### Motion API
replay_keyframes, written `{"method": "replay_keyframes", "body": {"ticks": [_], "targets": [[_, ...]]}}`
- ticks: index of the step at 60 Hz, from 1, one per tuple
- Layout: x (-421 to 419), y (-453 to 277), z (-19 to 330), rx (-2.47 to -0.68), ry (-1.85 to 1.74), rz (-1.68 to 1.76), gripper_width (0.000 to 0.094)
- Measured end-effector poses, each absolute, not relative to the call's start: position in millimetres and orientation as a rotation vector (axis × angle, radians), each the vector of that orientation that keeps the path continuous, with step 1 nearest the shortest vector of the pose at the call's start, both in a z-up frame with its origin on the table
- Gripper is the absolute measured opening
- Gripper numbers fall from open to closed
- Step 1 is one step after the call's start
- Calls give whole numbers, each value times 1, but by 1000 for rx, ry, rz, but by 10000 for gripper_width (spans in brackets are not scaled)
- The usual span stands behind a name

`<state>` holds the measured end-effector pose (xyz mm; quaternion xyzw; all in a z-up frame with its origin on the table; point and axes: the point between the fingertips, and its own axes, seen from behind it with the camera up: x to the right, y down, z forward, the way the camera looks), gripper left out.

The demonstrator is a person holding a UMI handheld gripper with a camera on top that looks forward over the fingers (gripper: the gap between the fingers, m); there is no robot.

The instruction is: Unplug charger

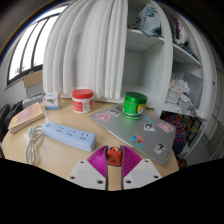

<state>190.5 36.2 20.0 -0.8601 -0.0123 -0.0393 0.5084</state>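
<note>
A small orange-red charger (114, 156) sits between my fingertips, with the magenta pads (97, 161) pressing on both of its sides. My gripper (114, 157) is shut on it, just above the wooden table (80, 157). A white and blue power strip (65, 132) lies flat on the table beyond and left of my fingers, apart from the charger. Its white cable (35, 146) is coiled at its left end. I see nothing plugged into the strip.
A red-lidded jar (82, 99) and a green-lidded jar (134, 103) stand at the back. A grey board (142, 130) with coloured shapes lies right of the strip. A white box (50, 100) and a flat wooden piece (25, 118) sit at the left. Shelves (150, 42) rise behind.
</note>
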Motion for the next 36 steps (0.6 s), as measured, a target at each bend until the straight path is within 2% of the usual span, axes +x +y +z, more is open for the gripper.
{"method": "replay_keyframes", "body": {"ticks": [6, 16, 18, 22, 25, 36], "targets": [[192, 37, 8, -2118, -13, -95, 215], [195, 36, 7, -2132, 20, -67, 325], [195, 34, 12, -2125, 16, -52, 388], [199, 27, 21, -2098, 16, -50, 610], [199, 22, 29, -2073, 4, -36, 720], [210, -19, 58, -1992, 4, 35, 853]]}}
